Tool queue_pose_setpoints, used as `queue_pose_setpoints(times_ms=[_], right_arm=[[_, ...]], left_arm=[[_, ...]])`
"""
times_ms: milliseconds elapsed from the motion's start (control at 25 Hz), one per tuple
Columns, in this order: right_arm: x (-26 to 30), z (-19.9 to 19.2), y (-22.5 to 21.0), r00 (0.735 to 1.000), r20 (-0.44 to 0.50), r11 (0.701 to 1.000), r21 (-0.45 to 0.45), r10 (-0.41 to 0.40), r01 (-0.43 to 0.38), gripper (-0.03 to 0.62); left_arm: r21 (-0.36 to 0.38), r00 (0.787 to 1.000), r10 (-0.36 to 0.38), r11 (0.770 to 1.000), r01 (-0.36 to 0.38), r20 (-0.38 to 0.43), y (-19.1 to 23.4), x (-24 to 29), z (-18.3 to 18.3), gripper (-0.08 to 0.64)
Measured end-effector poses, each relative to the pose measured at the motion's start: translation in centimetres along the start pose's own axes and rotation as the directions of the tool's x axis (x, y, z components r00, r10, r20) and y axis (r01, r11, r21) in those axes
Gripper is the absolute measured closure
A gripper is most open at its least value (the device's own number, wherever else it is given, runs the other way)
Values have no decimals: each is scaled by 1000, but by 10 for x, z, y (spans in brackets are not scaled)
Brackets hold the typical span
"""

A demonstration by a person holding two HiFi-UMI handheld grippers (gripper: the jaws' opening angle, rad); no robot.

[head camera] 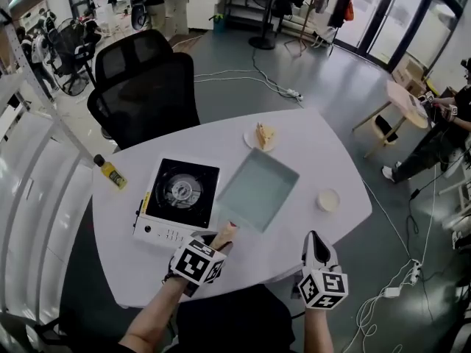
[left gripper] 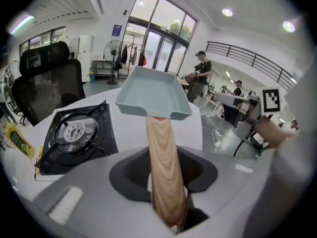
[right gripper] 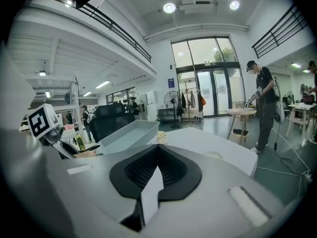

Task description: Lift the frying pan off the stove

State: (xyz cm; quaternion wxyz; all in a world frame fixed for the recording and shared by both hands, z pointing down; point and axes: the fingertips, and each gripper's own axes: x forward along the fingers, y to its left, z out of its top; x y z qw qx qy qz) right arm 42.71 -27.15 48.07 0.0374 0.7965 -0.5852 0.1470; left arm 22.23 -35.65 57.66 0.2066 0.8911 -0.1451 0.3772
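From where I stand, the pale blue-green square frying pan point(head camera: 257, 190) is off the black-topped white portable gas stove point(head camera: 180, 195) and sits just to the stove's right, over the round-cornered white table point(head camera: 309, 160). I cannot tell whether its base touches the tabletop or hangs just above it. The stove's round burner point(head camera: 182, 190) is bare, so I judge the lift itself done.

The left gripper point(head camera: 219, 243) is clamped narrowly on the pan's light wooden handle point(left gripper: 163, 167). It grips near the handle's free end, which makes sense: that end stays clear of the burner and gives the person leverage to carry the pan level. The right gripper point(head camera: 316, 240) hangs at the table's near edge, well apart from the pan. Its jaws are closed together on nothing, and I read it as simply kept out of the way, since one grip is enough for this pan.

The other things lie out of the pan's path. A white plate point(head camera: 252, 140) with a yellow wedge of food point(head camera: 265, 134) is at the far edge, a small round white dish point(head camera: 328, 199) is to the right, and a yellow bottle point(head camera: 112, 173) lies at the left rim.

By my count there is one pan, one stove with one burner, one plate, one wedge, one small dish, one bottle and two grippers. One black office chair point(head camera: 147, 87) is drawn up at the table's far side.
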Motion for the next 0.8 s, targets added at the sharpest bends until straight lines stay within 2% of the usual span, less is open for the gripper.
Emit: queue_pose_setpoints(times_ms=[800], right_arm=[[24, 12, 7, 998, 4, 998, 4, 59, -59, 588]], left_arm=[[2, 999, -7, 1000, 7, -35, -5, 11, 3, 374]])
